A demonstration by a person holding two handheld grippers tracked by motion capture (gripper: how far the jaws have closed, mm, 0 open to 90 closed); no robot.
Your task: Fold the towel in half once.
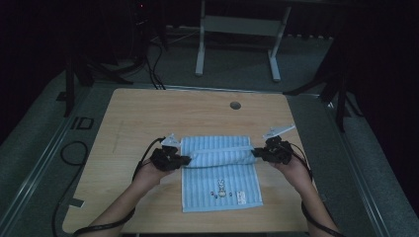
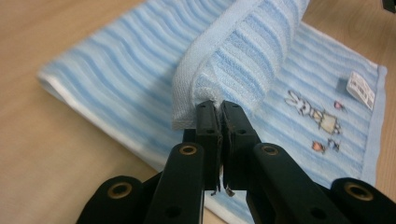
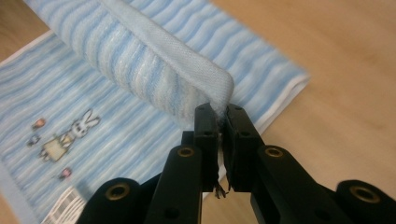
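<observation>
Forearms enter the high view from the bottom edge, each hand carrying a black gripper with a trailing cable. At the left side of the blue striped towel (image 1: 221, 173) sits the left gripper (image 1: 187, 159); at the right side sits the right gripper (image 1: 255, 152). Between them a fold of the towel forms a raised ridge running across the cloth, and each gripper meets one end of that ridge. Below the ridge the towel lies flat on the wooden table (image 1: 148, 113), with a small rabbit motif (image 1: 222, 188) and a white label (image 1: 241, 196) near its near edge. A round hole (image 1: 235, 105) is set in the tabletop beyond the towel. Left gripper view: the two black jaws are drawn almost together, clamping the hemmed corner of the lifted fold (image 2: 233, 60) at their tips (image 2: 218, 105). The rest of the towel lies flat underneath, rabbit motif and label to the right of the jaws, bare table to the left. Right gripper view: the jaws are likewise nearly closed, pinching the opposite corner of the fold (image 3: 163, 65) at their tips (image 3: 218, 109). Flat striped cloth lies beneath, with the rabbit motif and label at the lower left and bare table to the right.
</observation>
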